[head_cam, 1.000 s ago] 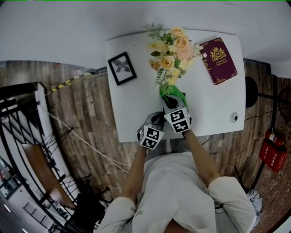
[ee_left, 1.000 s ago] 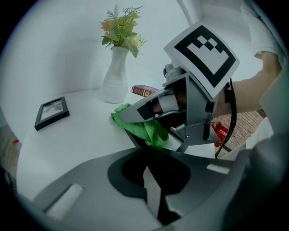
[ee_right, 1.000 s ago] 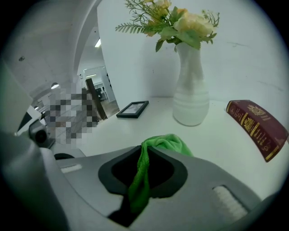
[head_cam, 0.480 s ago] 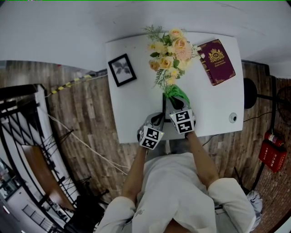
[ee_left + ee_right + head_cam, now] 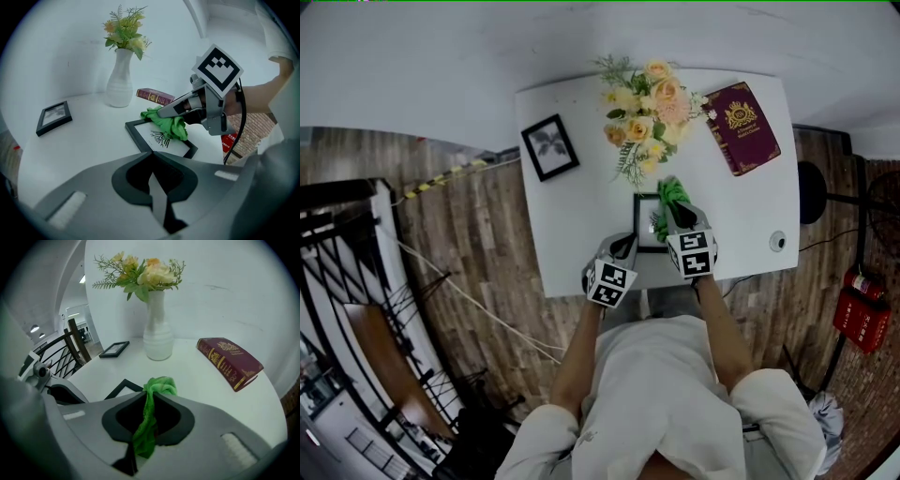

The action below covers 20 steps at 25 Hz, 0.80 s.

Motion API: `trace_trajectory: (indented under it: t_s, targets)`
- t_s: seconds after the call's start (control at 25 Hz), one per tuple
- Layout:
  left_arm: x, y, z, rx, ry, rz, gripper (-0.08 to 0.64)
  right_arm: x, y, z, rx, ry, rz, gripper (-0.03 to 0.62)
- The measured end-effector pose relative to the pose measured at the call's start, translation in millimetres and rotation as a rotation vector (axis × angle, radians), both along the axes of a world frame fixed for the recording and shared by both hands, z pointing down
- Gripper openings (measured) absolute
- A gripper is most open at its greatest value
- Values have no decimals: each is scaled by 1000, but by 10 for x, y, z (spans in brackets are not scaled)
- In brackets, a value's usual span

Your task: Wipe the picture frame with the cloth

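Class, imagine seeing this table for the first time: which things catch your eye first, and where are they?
The bright green cloth stands out, pinched in the right gripper over the picture frame near the front edge of the table. Behind it, yellow flowers rise from a white vase, with a dark red book to their right.

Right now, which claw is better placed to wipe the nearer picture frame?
Right. The right claw is shut on the green cloth, which lies over a corner of the nearer picture frame. The left claw is shut and empty.
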<state>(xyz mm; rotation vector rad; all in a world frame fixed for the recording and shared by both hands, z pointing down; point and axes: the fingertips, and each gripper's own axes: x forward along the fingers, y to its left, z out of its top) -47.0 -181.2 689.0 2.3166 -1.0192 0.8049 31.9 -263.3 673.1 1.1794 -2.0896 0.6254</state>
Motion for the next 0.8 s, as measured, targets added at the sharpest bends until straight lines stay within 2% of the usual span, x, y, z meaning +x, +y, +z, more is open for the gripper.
trace_trajectory:
  t_s: [0.24, 0.48, 0.6, 0.8]
  targets:
    - [-19, -13, -6, 13, -9, 1, 21, 338, 38, -73, -5, 33, 78, 44]
    - [9, -3, -18, 6, 11, 1, 21, 609, 142, -362, 48, 53, 141, 44]
    - [8, -7, -23, 5, 16, -12, 20, 545, 214, -537, 74, 23, 137, 44]
    - [8, -12, -25, 2, 12, -26, 20, 157, 321, -719, 91, -54, 54, 44]
